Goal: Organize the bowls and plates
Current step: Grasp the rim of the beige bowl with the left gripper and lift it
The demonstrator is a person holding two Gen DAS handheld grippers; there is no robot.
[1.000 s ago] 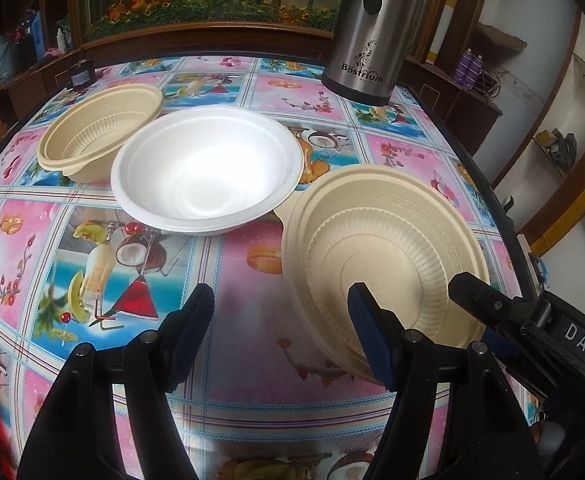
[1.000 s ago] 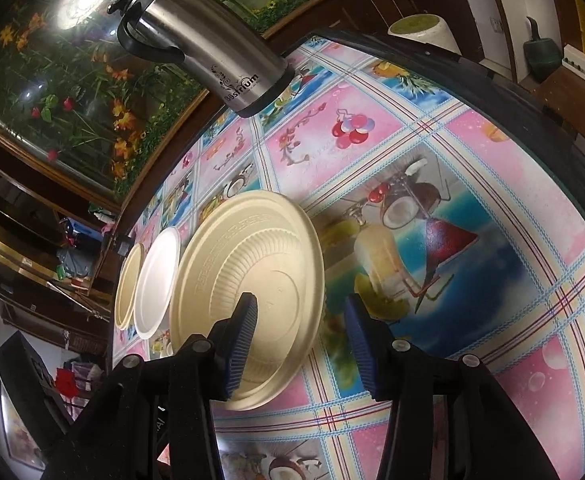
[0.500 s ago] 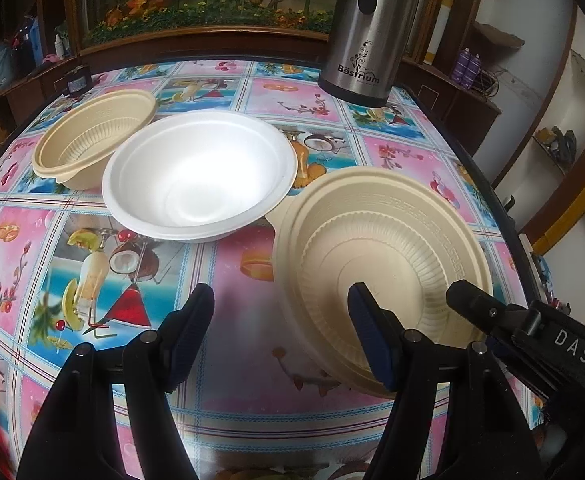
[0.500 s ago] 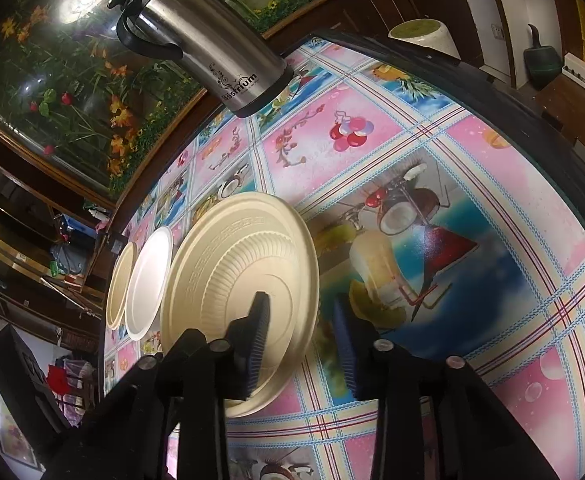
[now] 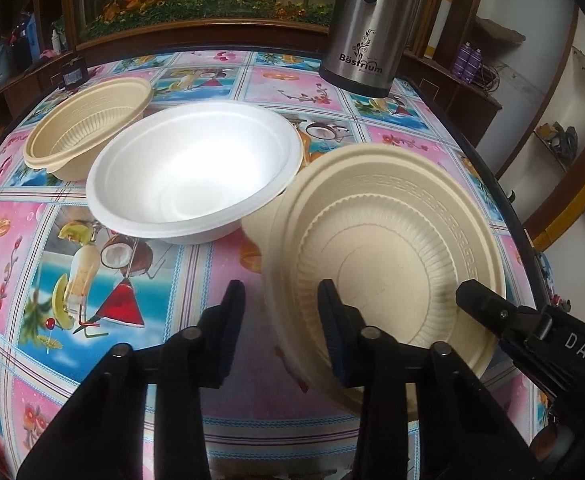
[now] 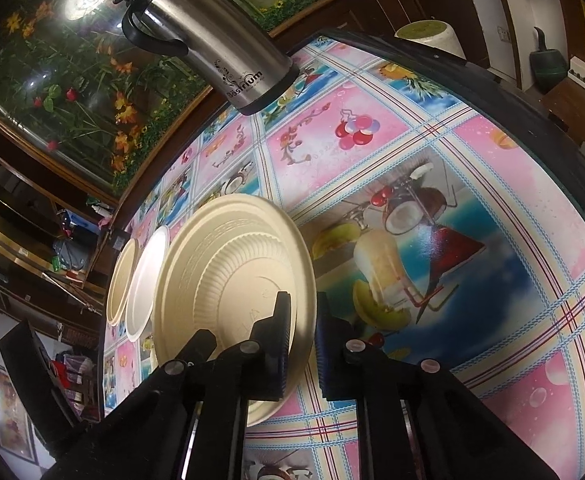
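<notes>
A large beige ribbed bowl (image 5: 388,252) is tilted at the table's right. My right gripper (image 6: 302,332) is shut on its rim; the bowl (image 6: 228,276) fills the left of the right wrist view. My left gripper (image 5: 280,304) straddles the bowl's near-left rim, jaws narrowed to a gap around it, not clamped. A white foam bowl (image 5: 196,168) stands in the middle and a smaller beige ribbed bowl (image 5: 88,124) at the far left. Both show edge-on in the right wrist view, white bowl (image 6: 146,280), beige bowl (image 6: 120,280).
A steel Bestrium thermos jug (image 5: 366,24) stands at the table's far right, also in the right wrist view (image 6: 216,36). The table carries a colourful fruit-print cloth (image 5: 104,280); its dark edge (image 6: 512,96) curves along the right. Wooden shelves surround it.
My right gripper has closed on the large beige bowl's rim and tilted it up. My left gripper's jaws have narrowed around its near-left rim and moved closer to the bowls.
</notes>
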